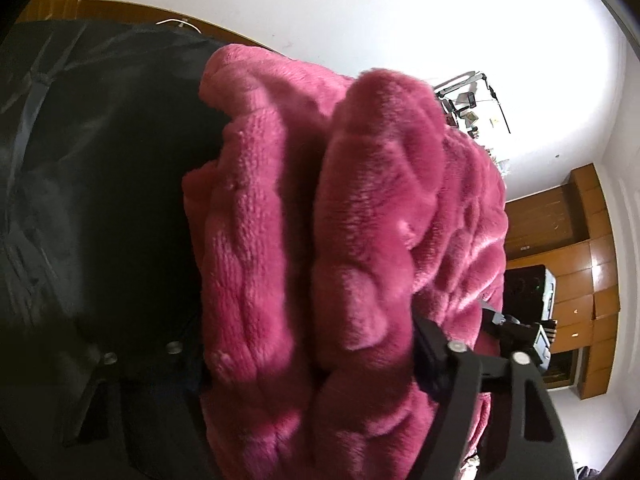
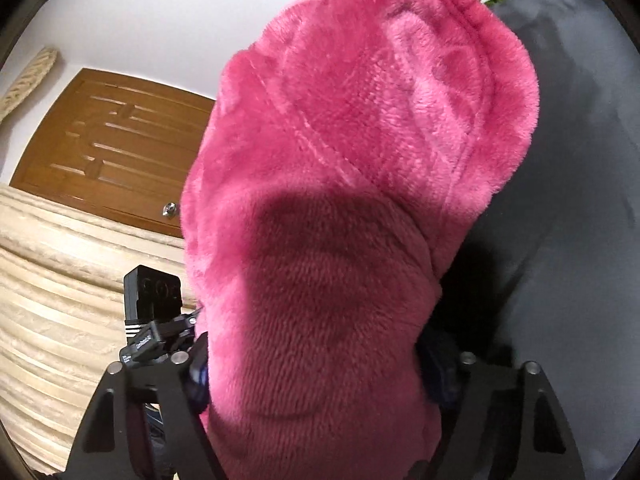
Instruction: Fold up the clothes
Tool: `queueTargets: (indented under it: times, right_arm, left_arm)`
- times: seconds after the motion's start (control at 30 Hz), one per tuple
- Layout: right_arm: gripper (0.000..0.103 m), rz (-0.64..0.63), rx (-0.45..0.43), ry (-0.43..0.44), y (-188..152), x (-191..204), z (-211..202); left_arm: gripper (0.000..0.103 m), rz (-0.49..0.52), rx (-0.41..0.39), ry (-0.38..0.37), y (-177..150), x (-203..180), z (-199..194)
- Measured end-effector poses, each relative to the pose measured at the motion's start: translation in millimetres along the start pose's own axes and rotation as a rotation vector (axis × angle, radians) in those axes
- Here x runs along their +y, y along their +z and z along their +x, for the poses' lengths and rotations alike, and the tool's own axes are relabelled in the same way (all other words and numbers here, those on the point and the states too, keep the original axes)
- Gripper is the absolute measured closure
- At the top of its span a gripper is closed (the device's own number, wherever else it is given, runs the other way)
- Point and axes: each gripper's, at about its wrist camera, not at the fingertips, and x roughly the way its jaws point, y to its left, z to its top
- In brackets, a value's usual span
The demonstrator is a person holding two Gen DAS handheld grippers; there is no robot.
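Note:
A thick pink fleece garment (image 1: 360, 220) fills the left wrist view, bunched in fat folds over a dark cloth (image 1: 88, 200). My left gripper (image 1: 312, 360) is shut on a wad of it. Its right finger (image 1: 434, 354) presses into the pile, and its left finger is hard to make out against the dark cloth. In the right wrist view the same pink fleece garment (image 2: 352, 160) rises from between the jaws. My right gripper (image 2: 316, 372) is shut on it, with both fingers (image 2: 198, 372) sunk into the fabric.
A beige quilted bed cover (image 2: 60, 300) lies at the left, with a wooden door (image 2: 112, 148) behind it. Dark grey cloth (image 2: 568, 200) lies to the right of the garment. Wooden cabinets (image 1: 580, 280) and a black device (image 1: 524, 286) stand at the right edge.

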Motion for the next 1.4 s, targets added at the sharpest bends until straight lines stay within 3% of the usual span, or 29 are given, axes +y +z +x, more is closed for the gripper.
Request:
queueTargets:
  times: [0.13, 0.33, 0.7, 0.97, 1.17, 1.3, 1.4]
  right_arm:
    - [0.026, -0.018, -0.038, 0.000, -11, 8, -26]
    - [0.027, -0.050, -0.107, -0.026, -26, 0, -95]
    - [0.026, 0.032, -0.271, -0.161, -74, -95, -296]
    - [0.026, 0.076, -0.324, -0.270, -104, -166, -412]
    - [0.026, 0.112, -0.339, -0.272, -129, -202, -444]
    - [0.025, 0.107, -0.317, -0.302, -139, -208, -442]
    - [0.019, 0.084, -0.301, -0.381, -144, -204, -439]
  left_arm:
    - [0.035, 0.026, 0.011, 0.006, -7, -22, 3]
    - [0.035, 0.078, 0.041, -0.026, -23, -83, 36]
    - [0.035, 0.211, 0.179, -0.111, -61, -257, 182]
    - [0.035, 0.265, 0.248, -0.121, -89, -349, 274]
    - [0.035, 0.304, 0.254, -0.082, -98, -371, 297]
    - [0.035, 0.315, 0.251, -0.047, -88, -339, 277]
    - [0.032, 0.316, 0.246, -0.027, -95, -318, 260]
